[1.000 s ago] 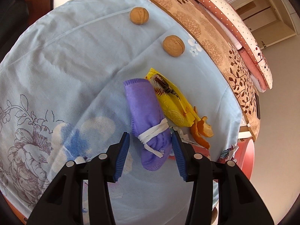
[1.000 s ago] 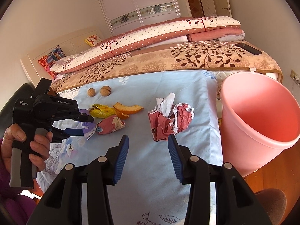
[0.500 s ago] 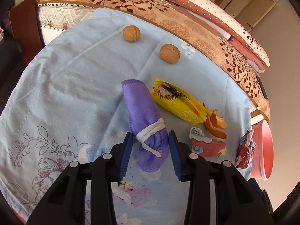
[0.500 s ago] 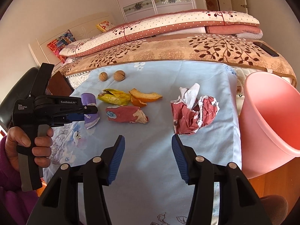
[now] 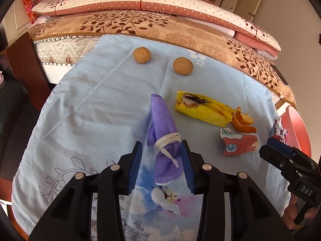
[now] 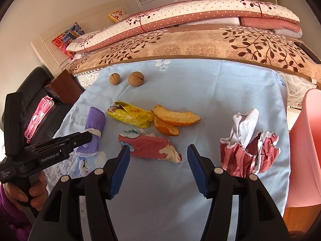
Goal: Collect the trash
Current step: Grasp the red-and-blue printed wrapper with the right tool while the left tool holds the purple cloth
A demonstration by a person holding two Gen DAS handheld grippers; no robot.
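Trash lies scattered on the pale blue floral cloth (image 6: 210, 92): a yellow crinkled snack wrapper (image 6: 130, 115), orange peel pieces (image 6: 174, 118), a red printed wrapper (image 6: 149, 147) and a crumpled red-and-white paper wad (image 6: 248, 150), with the pink plastic bin (image 6: 307, 150) just beside the cloth's right edge; over the last second my left gripper (image 5: 161, 163) has narrowed around the rolled purple cloth tied with white cord (image 5: 165, 138), its right pad touching but not yet clamped; my right gripper (image 6: 158, 168) has swung from the wad to hover, spread wide, above the red printed wrapper; I judge that wrapper the next pick; two walnuts (image 6: 136, 78) sit well apart at the back.
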